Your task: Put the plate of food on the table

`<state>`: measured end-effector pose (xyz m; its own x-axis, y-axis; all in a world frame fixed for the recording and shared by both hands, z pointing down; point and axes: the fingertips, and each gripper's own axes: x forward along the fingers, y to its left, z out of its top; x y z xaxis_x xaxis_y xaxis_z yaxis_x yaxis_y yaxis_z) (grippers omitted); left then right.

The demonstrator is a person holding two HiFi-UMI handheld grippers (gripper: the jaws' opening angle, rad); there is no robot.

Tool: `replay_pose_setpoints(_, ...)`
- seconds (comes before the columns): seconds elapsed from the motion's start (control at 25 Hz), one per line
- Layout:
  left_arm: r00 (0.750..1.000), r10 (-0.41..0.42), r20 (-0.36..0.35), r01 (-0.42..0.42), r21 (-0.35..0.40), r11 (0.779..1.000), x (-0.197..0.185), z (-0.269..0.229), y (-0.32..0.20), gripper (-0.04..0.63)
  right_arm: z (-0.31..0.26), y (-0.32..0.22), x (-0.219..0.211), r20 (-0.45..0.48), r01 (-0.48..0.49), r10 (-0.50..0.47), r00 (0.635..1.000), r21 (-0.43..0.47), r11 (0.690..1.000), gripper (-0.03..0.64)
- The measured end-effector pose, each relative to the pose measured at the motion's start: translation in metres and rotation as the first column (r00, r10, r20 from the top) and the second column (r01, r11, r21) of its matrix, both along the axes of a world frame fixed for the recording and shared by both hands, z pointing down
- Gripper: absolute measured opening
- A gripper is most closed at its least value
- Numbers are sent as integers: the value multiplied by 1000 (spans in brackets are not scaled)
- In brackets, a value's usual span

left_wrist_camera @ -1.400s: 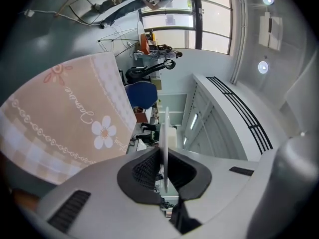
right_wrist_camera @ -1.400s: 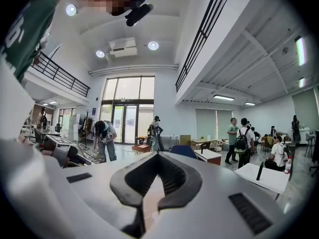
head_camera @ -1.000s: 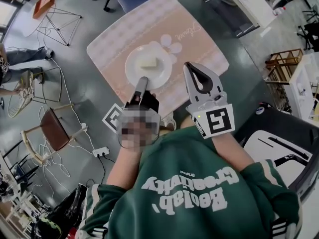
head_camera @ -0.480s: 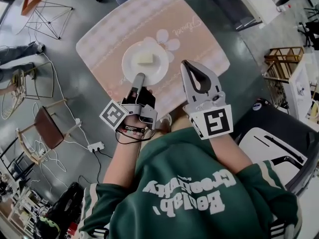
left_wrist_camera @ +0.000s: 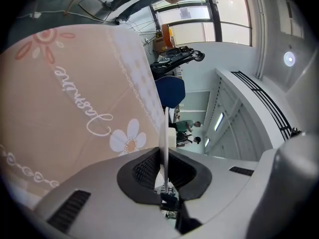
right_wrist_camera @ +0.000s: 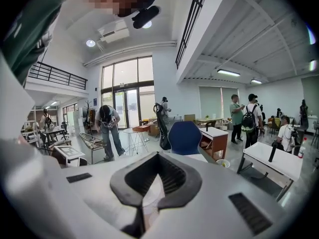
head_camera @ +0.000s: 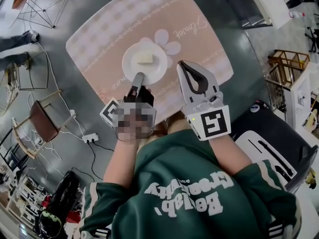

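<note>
Far left, on the floor: a brown-seated chair (head_camera: 42, 125). Next, the table under a pink cloth (head_camera: 94, 41). The left gripper (head_camera: 138, 77) reaches in from the near side, fingers clamped on the near rim of the white plate (head_camera: 158, 69). Its own view shows the rim edge-on between the pads. The plate is over the middle of the cloth, beside the printed flower (head_camera: 168, 41), with a pale block of food (head_camera: 145, 59) on it. Contact with the cloth: cannot tell. The right gripper (head_camera: 182, 64) is just right of the plate, apart from it, fingers together on nothing.
</note>
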<state>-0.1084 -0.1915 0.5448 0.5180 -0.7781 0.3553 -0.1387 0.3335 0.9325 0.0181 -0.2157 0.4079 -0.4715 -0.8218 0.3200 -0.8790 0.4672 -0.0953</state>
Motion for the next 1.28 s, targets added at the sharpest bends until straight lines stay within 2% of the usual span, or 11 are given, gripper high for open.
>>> replay_pose_setpoints(0.28, 999, 18, 45, -16, -44, 999, 10, 35, -25, 28, 31, -36, 8, 7, 34, -34, 999, -50, 998, 15)
replay_pose_setpoints(0.44, 999, -17, 38, 20, -75, 997, 15, 50, -39, 28, 44, -52, 7, 21, 50, -48, 999, -66, 997, 14)
replay_pose_setpoints(0.6, 998, -17, 65, 20, -58, 998, 14, 58, -59, 28, 52, -64, 4, 33, 65, -62, 998, -79, 995, 15)
replay_pose_setpoints(1.28, 997, -50, 65, 59, -141, 988, 16, 99, -89, 32, 92, -105, 10, 10, 89, -89, 996, -157, 984, 15)
